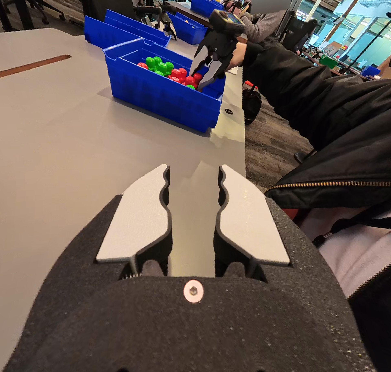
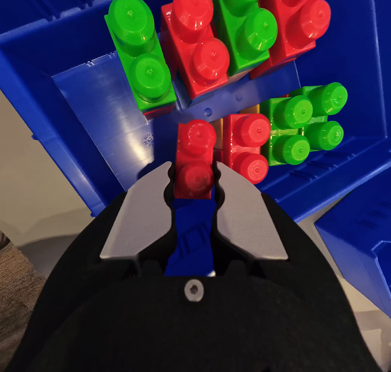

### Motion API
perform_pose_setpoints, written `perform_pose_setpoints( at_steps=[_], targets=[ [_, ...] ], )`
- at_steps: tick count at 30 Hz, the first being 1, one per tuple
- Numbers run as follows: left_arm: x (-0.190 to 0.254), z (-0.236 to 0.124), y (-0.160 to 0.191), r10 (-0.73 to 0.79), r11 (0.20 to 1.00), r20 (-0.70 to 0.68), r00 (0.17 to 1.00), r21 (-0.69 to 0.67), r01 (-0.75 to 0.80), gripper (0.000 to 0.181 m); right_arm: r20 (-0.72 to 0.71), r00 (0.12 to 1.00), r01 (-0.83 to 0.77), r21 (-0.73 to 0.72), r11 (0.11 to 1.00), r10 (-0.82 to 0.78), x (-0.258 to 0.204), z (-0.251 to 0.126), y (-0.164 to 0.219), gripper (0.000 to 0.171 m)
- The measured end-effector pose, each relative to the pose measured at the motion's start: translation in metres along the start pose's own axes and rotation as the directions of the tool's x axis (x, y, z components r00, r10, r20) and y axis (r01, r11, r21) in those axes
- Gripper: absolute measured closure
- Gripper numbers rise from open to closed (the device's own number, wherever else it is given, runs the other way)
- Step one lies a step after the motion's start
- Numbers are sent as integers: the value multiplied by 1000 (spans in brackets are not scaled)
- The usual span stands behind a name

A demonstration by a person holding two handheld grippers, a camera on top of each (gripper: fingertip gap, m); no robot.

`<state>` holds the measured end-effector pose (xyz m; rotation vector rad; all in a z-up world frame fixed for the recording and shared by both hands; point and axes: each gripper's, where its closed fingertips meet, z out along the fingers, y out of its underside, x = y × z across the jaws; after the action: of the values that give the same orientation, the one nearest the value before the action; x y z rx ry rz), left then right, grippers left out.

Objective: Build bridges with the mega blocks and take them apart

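A blue bin [image 1: 165,99] on the grey table [image 1: 63,139] holds several red and green two-stud mega blocks. My right gripper [image 1: 196,80] reaches down into the bin's near right end. In the right wrist view my right gripper [image 2: 193,169] is shut on a red block [image 2: 194,141]; its fingers press both sides at the near stud. Beside it stand a second red block [image 2: 245,145] and green blocks [image 2: 289,128]. Farther back is a row of green [image 2: 143,54] and red [image 2: 198,44] blocks. My left gripper [image 1: 193,171] is open and empty, low over the table.
More blue bins [image 1: 127,29] stand behind the first, and one [image 2: 359,256] shows at the right in the right wrist view. The table edge [image 1: 243,139] runs close on the right. A black-sleeved arm [image 1: 306,90] crosses there. A slot [image 1: 36,65] cuts the table at far left.
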<state>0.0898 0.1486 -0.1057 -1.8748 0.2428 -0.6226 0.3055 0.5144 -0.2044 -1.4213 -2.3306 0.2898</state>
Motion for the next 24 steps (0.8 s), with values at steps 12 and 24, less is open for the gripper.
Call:
perform_pose_setpoints(
  at_steps=[12,24],
  targets=[
    [16,-33,7,0,998,27,1000,59,-2,138,-13,1000,-29,-39,999,28,-3,-10,5,141],
    [29,-56,6,14,996,53,998,88,-19,138,-37,999,22,-139,990,-28,9,0,7,140]
  ],
)
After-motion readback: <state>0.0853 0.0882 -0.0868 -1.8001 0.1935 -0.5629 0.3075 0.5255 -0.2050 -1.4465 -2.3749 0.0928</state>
